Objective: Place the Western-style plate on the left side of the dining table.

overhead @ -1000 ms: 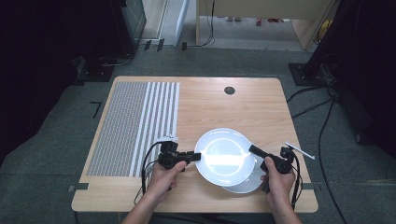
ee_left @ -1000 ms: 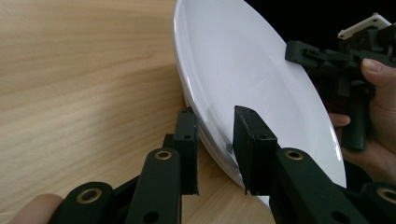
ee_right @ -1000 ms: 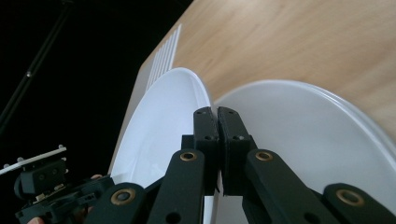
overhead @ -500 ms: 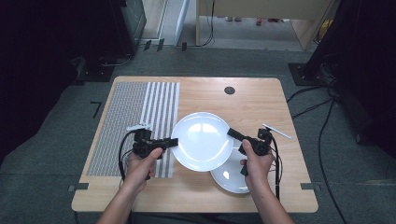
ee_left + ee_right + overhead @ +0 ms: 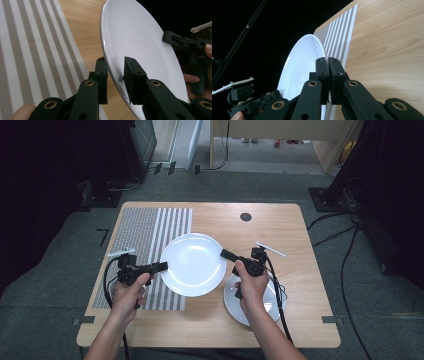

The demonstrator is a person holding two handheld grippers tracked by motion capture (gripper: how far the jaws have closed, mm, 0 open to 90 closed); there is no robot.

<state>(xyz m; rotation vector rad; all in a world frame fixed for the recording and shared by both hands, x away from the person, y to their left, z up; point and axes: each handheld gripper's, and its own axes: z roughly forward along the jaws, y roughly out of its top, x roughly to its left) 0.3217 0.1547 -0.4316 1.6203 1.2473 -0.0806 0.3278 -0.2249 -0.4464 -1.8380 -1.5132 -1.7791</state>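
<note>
1. your left tool [image 5: 161,266] is clamped on the left rim of the white plate [image 5: 193,264]. in the left gripper view its two black jaws straddle the rim, one on the upper face and one beneath, with the plate [image 5: 140,42] wedged between them.
2. your right tool [image 5: 227,254] is clamped on the opposite, right rim of the same plate. in the right gripper view the jaws stand almost together, with the thin edge of the plate [image 5: 298,70] pinched between them.
3. the plate is held between the two tools, above the middle of the worktop [image 5: 280,227]. its left edge overlaps the striped mat [image 5: 145,240].
4. a second white plate [image 5: 250,307] lies flat on the worktop at the near right. your right hand [image 5: 251,285] is above it and covers part of it.
5. the striped mat covers the left part of the worktop. your left hand [image 5: 127,292] is over its near half.
6. a small dark round spot [image 5: 245,217] sits in the worktop surface near the far edge, well apart from both plates.
7. in the left gripper view the right tool [image 5: 175,40] shows at the far rim of the held plate.
</note>
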